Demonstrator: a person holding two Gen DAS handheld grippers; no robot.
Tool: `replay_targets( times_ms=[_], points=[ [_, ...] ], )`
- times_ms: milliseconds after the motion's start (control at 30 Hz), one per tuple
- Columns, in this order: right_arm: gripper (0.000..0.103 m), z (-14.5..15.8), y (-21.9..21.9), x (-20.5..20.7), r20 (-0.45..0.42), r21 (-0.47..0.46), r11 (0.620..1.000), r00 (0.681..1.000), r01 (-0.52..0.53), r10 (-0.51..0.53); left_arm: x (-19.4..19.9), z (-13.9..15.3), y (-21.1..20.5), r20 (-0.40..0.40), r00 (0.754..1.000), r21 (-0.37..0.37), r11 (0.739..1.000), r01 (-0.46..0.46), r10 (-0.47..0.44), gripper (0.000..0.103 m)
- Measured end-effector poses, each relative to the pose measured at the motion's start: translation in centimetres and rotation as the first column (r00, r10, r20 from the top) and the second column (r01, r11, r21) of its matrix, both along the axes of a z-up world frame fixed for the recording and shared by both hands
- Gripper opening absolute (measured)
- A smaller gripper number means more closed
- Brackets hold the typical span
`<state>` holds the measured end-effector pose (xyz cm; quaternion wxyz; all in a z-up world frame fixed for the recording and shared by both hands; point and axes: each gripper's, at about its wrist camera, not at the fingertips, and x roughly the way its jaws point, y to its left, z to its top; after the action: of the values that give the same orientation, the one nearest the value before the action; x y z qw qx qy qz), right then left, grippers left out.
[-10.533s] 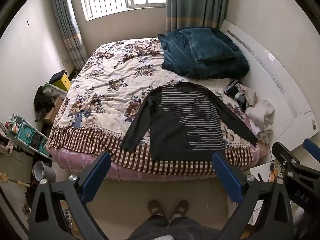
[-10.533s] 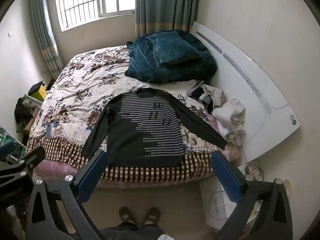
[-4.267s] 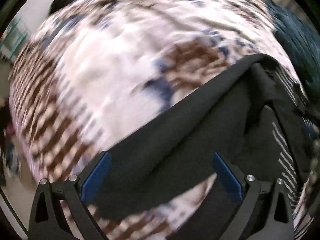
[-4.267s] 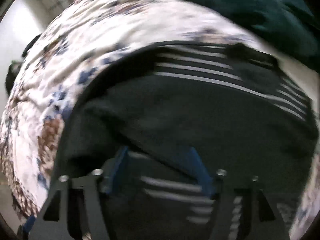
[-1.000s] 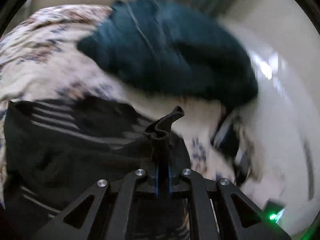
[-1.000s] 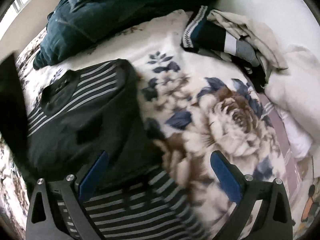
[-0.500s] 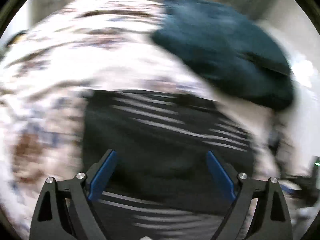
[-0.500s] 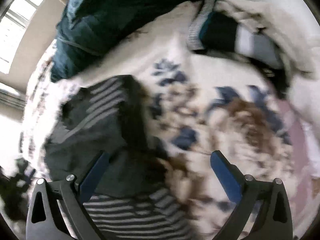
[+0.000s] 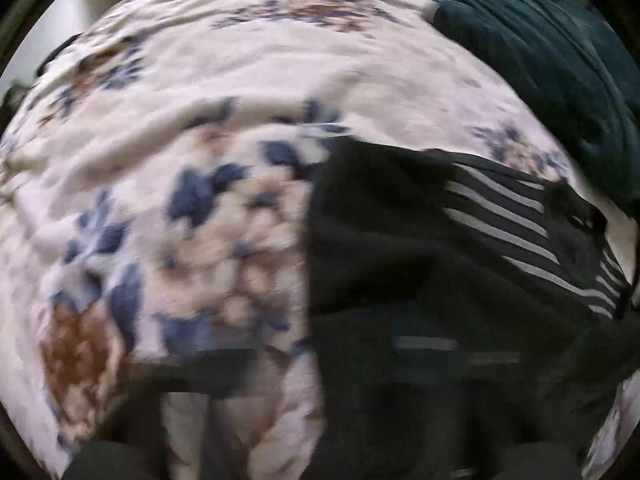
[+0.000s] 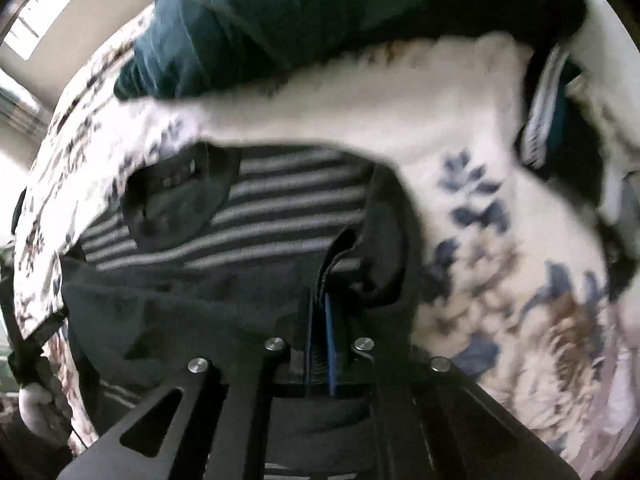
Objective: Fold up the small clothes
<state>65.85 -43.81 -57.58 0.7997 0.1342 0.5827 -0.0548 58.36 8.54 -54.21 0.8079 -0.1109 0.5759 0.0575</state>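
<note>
We have the black striped sweater (image 10: 280, 216) lying on the floral bedspread (image 10: 460, 152), its neckline toward the far side near the teal blanket (image 10: 320, 12), and its sides already look drawn in over the body, so we judge the fold to be under way with the long sleeves being dealt with. Our right gripper (image 10: 320, 308) points steeply down at the sweater's right edge, and its jaws are pressed together on a ribbed bit of black knit, most likely a cuff or a hem edge, which stands up in a small pinch between the blue pads. We hold it there because that edge is what has to be carried across the body to make the next fold. A heap of other clothes (image 10: 552, 92) lies at the far right by the headboard, apart from the sweater. Our left gripper is too blurred to make out in its own view, which looks steeply down on the sweater's left edge and the bedspread beside it; its jaws are closing, and we cannot tell from the smear whether any cloth lies between them. We judge that it is going for the left side of the sweater to match the right hand's hold.
</note>
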Motion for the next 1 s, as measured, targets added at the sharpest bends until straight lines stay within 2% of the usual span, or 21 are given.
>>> replay_targets(
  times_ms=[33, 167, 267, 300, 367, 467, 500, 533, 567, 600, 633, 700, 800, 867, 900, 1000],
  points=[
    [0.005, 0.7, -0.5, -0.2, 0.015, 0.002, 1.0, 1.0, 0.016, -0.016, 0.3, 0.2, -0.1, 0.003, 1.0, 0.004, 1.0, 0.021, -0.021, 0.008],
    [0.003, 2.8, -1.8, -0.7, 0.043, -0.02, 0.999, 0.999, 0.035, -0.034, 1.1, 1.3, 1.6, 0.013, 0.999, -0.072, 0.997, 0.035, -0.034, 0.007],
    [0.0, 3.2, -2.9, -1.0, 0.03, -0.053, 0.998, 0.999, 0.043, -0.041, 1.9, 2.0, 3.6, 0.007, 0.999, -0.045, 0.998, 0.034, -0.034, 0.004],
    [0.0, 3.0, -3.5, -0.9, 0.014, -0.045, 0.998, 0.998, 0.054, -0.053, 2.3, 2.2, 4.6, 0.007, 1.0, -0.027, 0.999, 0.025, -0.025, 0.003],
    [0.0, 2.0, -4.8, -0.8, -0.042, -0.013, 0.997, 0.996, 0.073, -0.074, 2.8, 2.3, 6.1, -0.004, 1.0, -0.095, 0.995, 0.006, -0.006, 0.004],
    [0.001, 0.6, -5.3, -0.7, -0.097, 0.073, 0.993, 0.992, 0.093, -0.085, 2.6, 3.4, 6.6, -0.011, 1.0, -0.155, 0.988, -0.008, 0.006, 0.006],
    [0.002, 0.6, -4.9, -0.4, -0.103, 0.094, 0.993, 0.992, 0.077, -0.067, 2.3, 4.1, 6.0, -0.002, 1.0, -0.159, 0.987, 0.005, -0.005, 0.012],
    [0.011, 0.6, -4.3, 0.0, -0.106, 0.091, 0.994, 0.993, 0.053, -0.043, 1.8, 4.8, 5.1, 0.006, 1.0, -0.159, 0.987, 0.014, -0.013, 0.024],
    [0.034, 0.6, -3.7, 0.4, -0.103, 0.087, 0.996, 0.994, 0.033, -0.024, 1.3, 5.2, 4.2, 0.016, 1.0, -0.178, 0.984, 0.026, -0.024, 0.032],
    [0.049, 0.7, -3.1, 1.0, -0.097, 0.094, 0.995, 0.995, 0.012, -0.003, 0.9, 5.6, 3.4, 0.021, 0.999, -0.197, 0.98, 0.031, -0.028, 0.045],
    [0.068, 0.6, -2.6, 1.5, -0.095, 0.105, 0.995, 0.995, 0.002, 0.008, 0.0, 5.9, 1.9, 0.016, 1.0, -0.221, 0.975, 0.019, -0.016, 0.051],
    [0.068, 0.1, -2.1, 2.1, -0.13, 0.138, 0.99, 0.991, 0.012, 0.006, -0.9, 6.0, 0.0, 0.006, 1.0, -0.277, 0.961, 0.0, 0.002, 0.051],
    [0.068, -0.2, -1.2, 0.9, -0.171, 0.228, 0.971, 0.985, 0.068, -0.028, -3.2, 4.7, -3.2, -0.046, 0.996, -0.433, 0.897, -0.086, 0.074, 0.051],
    [0.068, -1.0, -0.6, -0.4, -0.189, 0.283, 0.953, 0.98, 0.109, -0.056, -4.1, 2.4, -5.4, -0.139, 0.982, -0.535, 0.825, -0.184, 0.129, 0.051],
    [0.068, -1.7, -0.4, -1.0, -0.198, 0.291, 0.947, 0.977, 0.14, -0.083, -4.3, 1.0, -6.2, -0.185, 0.971, -0.569, 0.789, -0.232, 0.152, 0.051],
    [0.068, -4.1, -0.3, -1.6, -0.19, 0.311, 0.923, 0.966, 0.229, -0.175, -4.3, -2.6, -7.9, -0.28, 0.936, -0.6, 0.723, -0.343, 0.212, 0.049]
  ],
)
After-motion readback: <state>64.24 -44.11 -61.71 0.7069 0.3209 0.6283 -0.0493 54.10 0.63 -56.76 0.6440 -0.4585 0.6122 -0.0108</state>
